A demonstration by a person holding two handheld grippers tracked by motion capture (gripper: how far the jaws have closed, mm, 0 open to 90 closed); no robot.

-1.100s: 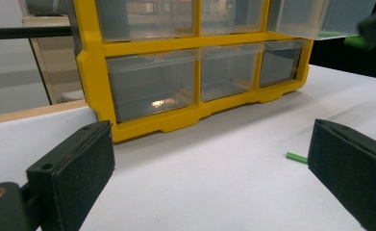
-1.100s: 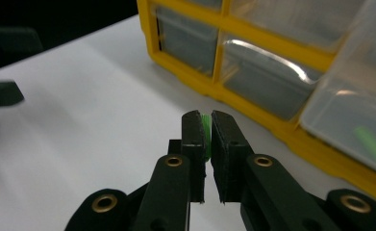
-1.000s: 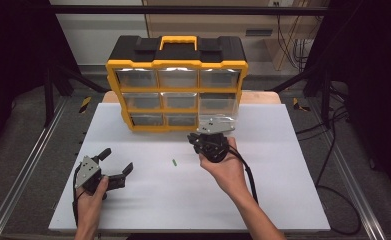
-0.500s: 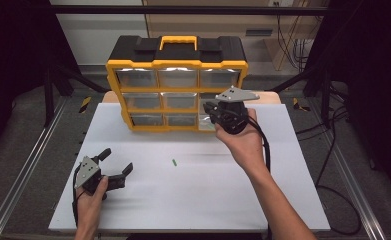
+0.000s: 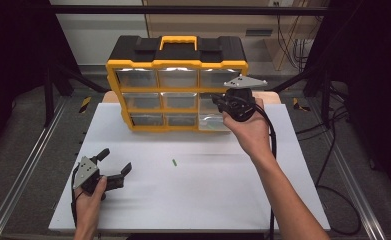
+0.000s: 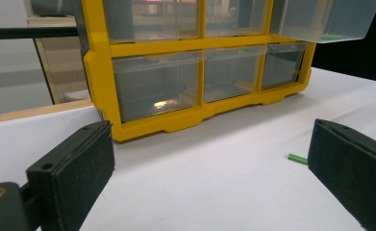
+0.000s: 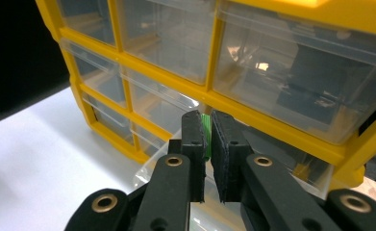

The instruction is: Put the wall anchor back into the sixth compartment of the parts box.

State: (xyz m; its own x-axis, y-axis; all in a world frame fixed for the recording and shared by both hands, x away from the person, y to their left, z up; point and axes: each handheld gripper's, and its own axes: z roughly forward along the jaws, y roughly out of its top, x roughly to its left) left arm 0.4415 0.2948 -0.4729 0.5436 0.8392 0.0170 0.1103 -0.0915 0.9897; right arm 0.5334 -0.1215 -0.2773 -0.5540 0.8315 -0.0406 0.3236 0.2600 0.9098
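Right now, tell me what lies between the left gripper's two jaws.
Bare white table; the left gripper stands open over it in its own view. The green stick lies just inside the right-hand jaw, untouched.

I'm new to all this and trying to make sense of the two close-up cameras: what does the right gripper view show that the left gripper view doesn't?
The right gripper view shows its tongs shut on a small green stick, held in front of the yellow drawer organizer above a pulled-out clear drawer. The left gripper view shows wide-open tongs low over the white table, with another green stick lying loose near one pad. Both share the organizer's yellow frame and clear drawers, including the pulled-out one.
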